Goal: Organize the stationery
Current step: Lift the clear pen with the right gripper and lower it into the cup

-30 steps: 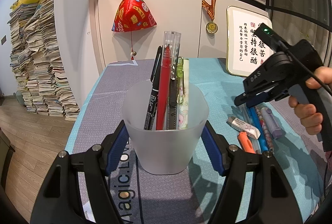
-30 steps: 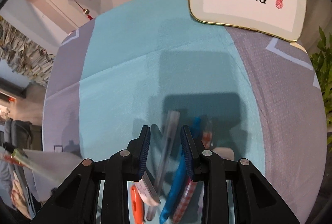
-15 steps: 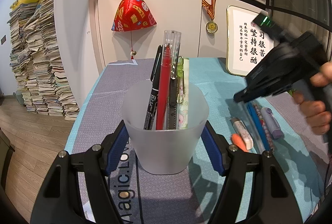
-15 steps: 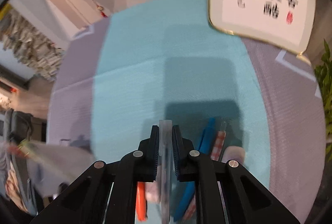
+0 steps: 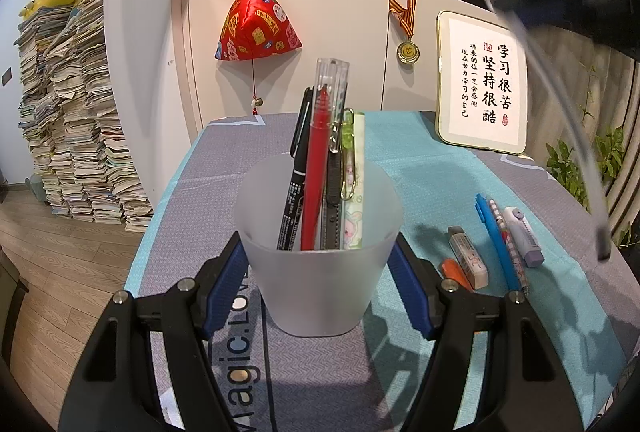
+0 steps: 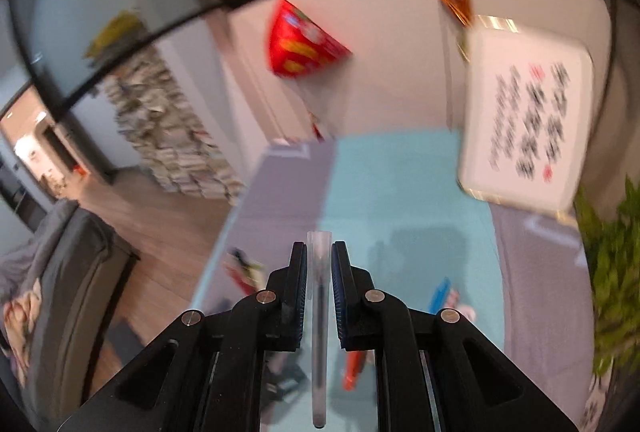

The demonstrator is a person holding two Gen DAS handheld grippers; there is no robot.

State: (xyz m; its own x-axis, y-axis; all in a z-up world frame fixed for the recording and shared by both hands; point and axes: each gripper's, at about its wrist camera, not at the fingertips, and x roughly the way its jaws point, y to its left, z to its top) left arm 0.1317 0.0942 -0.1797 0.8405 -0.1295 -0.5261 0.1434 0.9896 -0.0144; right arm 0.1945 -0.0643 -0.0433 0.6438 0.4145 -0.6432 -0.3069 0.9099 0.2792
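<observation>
My left gripper (image 5: 319, 274) is shut on a frosted plastic cup (image 5: 319, 264) that stands on the table mat. The cup holds a black marker (image 5: 296, 167), a red pen (image 5: 318, 159), a clear pen case and a ruler. My right gripper (image 6: 319, 256) is shut on a clear pen (image 6: 319, 312) and holds it high in the air; the pen also shows in the left wrist view (image 5: 560, 103) at the upper right. On the mat to the right of the cup lie an eraser (image 5: 467, 258), an orange item (image 5: 454, 272), a blue pen (image 5: 498, 240), a patterned pen and a correction tape (image 5: 522, 236).
A framed calligraphy board (image 5: 482, 87) leans at the back right of the table. A red pouch (image 5: 256, 27) and a medal (image 5: 408, 51) hang on the cabinet behind. Stacks of books stand on the floor at the left. A plant (image 5: 608, 155) is at the right edge.
My right gripper closed on the clear pen lying among the items on the mat and lifted it up high to the upper right. The left gripper and the cup stayed still.
</observation>
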